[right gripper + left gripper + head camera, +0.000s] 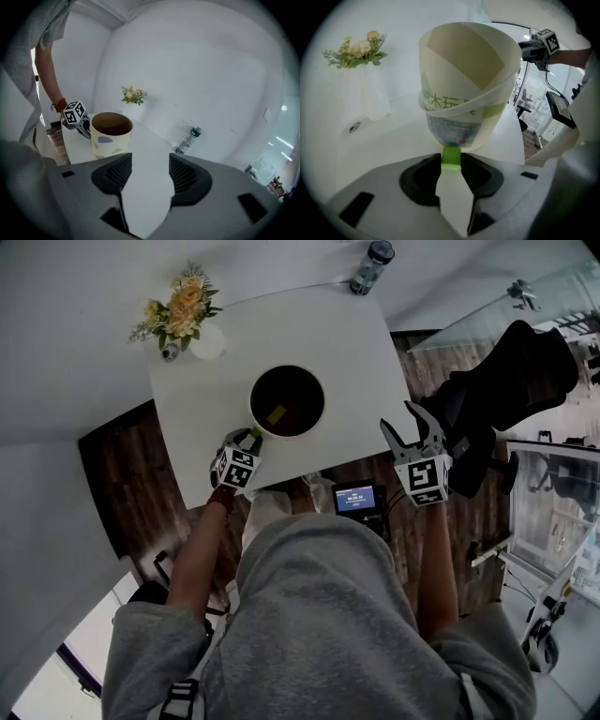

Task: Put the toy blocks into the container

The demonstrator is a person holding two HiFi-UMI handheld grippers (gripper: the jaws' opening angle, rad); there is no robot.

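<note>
The left gripper [247, 439] has its jaws clenched on a small green block [451, 157], which fills the gap between the tips. The block sits right against the lower wall of the container [468, 65], a cream paper bucket with a printed label and a green band near its base. From the head view the left gripper's tips reach the near edge of the bucket's rim. Inside the bucket's dark interior lies a yellow block [276, 414], near the side closest to the person. The right gripper [149, 163] has its jaws spread apart with nothing between them. It hangs off the table's near right corner, well apart from the bucket and pointed towards it. The bucket stands near the middle of a white table [349, 343]. At the far left corner of the table stands a white vase [207, 341] with yellow and cream flowers [182, 307]. A bottle [371, 266] with a dark cap stands just beyond the far right corner. Below the table's near edge a small lit screen [356, 498] shows beside the person's grey top. A black chair [511, 381] stands on the dark wood floor to the right.
</note>
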